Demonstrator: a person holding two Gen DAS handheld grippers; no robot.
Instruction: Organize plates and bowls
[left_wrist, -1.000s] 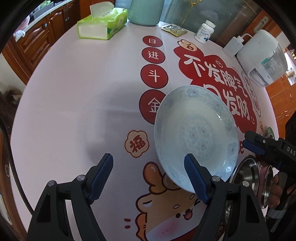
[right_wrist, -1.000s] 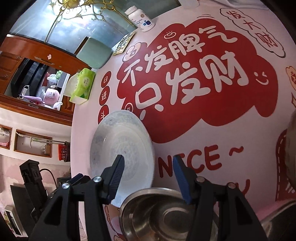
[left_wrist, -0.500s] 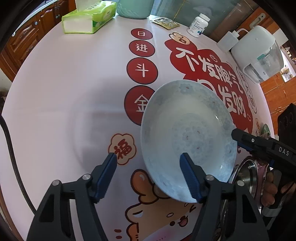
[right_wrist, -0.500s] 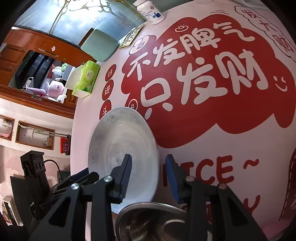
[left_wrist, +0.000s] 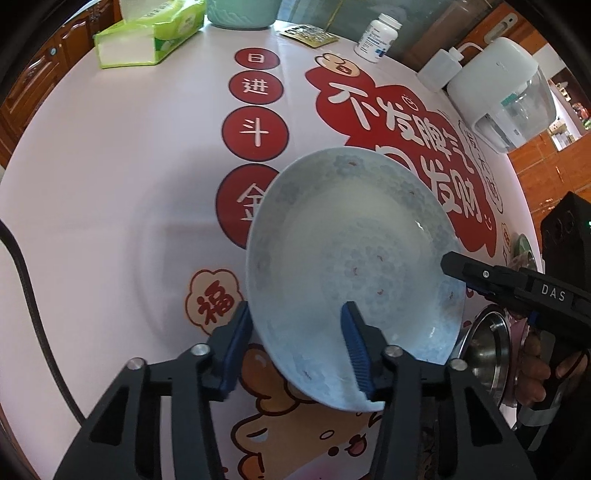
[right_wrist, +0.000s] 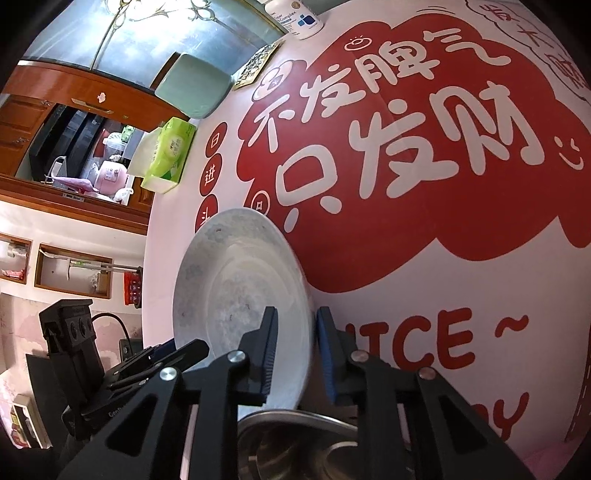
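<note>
Both grippers closing on 1 pale blue plate (left_wrist: 351, 258) over the table (left_wrist: 122, 177).
Left gripper (left_wrist: 295, 347) straddles the near rim, pads not visibly pressing; right gripper (right_wrist: 293, 347) straddles the opposite rim, nearly touching. Steel bowl (right_wrist: 295, 443) sits just below.

hidden: my right fingers are covering part of the steel bowl (right_wrist: 295, 435) | cut off: frame edge is clipping its lower rim
</note>
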